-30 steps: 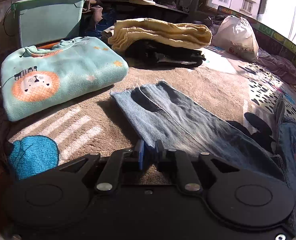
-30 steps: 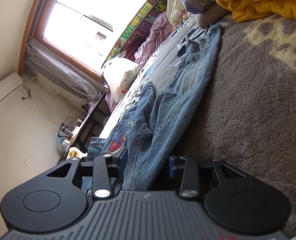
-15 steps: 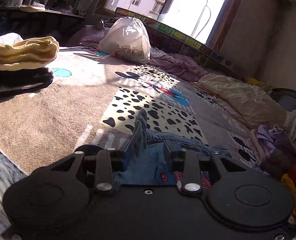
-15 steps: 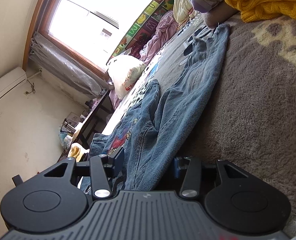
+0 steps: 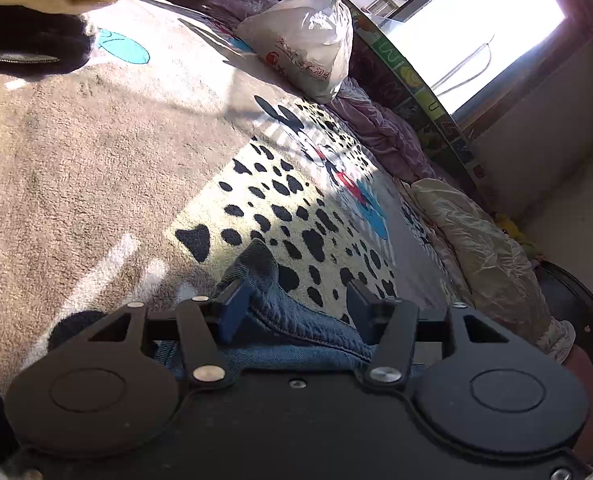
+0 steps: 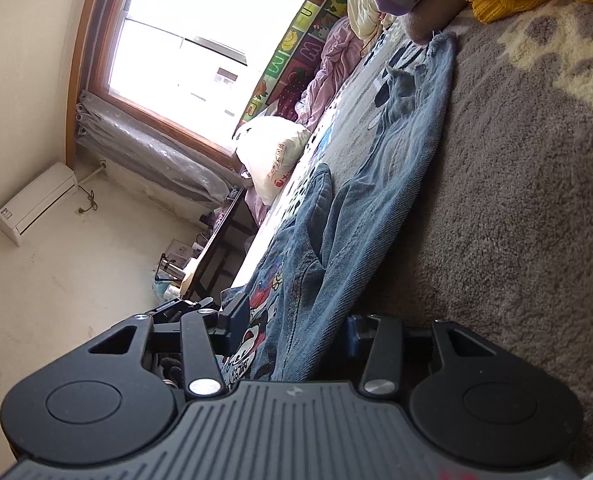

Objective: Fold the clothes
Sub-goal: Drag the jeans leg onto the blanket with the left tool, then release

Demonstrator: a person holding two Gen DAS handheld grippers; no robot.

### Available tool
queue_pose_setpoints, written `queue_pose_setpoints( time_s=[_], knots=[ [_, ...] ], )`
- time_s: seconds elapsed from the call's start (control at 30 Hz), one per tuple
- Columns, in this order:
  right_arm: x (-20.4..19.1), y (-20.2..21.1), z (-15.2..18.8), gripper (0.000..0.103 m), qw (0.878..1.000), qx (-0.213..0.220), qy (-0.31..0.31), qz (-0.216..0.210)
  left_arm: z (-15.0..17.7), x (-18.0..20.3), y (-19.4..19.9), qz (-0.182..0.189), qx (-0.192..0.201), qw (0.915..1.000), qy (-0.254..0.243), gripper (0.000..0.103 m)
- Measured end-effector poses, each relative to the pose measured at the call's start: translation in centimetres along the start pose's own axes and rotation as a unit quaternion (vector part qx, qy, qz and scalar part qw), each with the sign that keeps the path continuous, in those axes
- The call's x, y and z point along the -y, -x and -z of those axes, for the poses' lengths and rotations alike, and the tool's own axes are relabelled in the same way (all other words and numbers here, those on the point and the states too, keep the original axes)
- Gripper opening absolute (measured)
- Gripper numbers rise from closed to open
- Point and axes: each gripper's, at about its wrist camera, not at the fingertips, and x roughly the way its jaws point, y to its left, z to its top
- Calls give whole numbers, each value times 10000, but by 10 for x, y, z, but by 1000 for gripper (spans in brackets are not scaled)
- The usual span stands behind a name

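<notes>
While my left gripper is opening around the blue denim jeans waistband, my right gripper straddles denim; whether it grips, I cannot tell.

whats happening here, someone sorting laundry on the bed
A person with a gripper in each hand is folding a pair of blue jeans spread on a brown spotted blanket. The left gripper is opening with a denim edge between its jaws. The right gripper has denim between its jaws; grip unclear. A white bag sits near the window.
</notes>
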Motion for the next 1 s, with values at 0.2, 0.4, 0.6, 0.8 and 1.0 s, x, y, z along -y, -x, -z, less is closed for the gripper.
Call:
queue_pose_setpoints(
  time_s=[0.2,0.4,0.6,0.8,1.0],
  knots=[
    [0,0,0,46,10000,0,-5,-2,-2,2,-1,-143,344,9993,-29,56],
    [-3,-1,2,47,10000,-7,27,42,1,-14,-12,-497,194,9979,355,48],
    [-4,0,2,46,10000,-11,49,64,-3,-9,16,-506,572,9958,511,66],
    [-10,-2,4,46,9996,-56,174,206,8,-7,43,-764,568,9946,425,66],
    [-18,-2,0,47,9986,-60,231,468,46,35,63,-492,301,9979,-279,66]
  ],
)
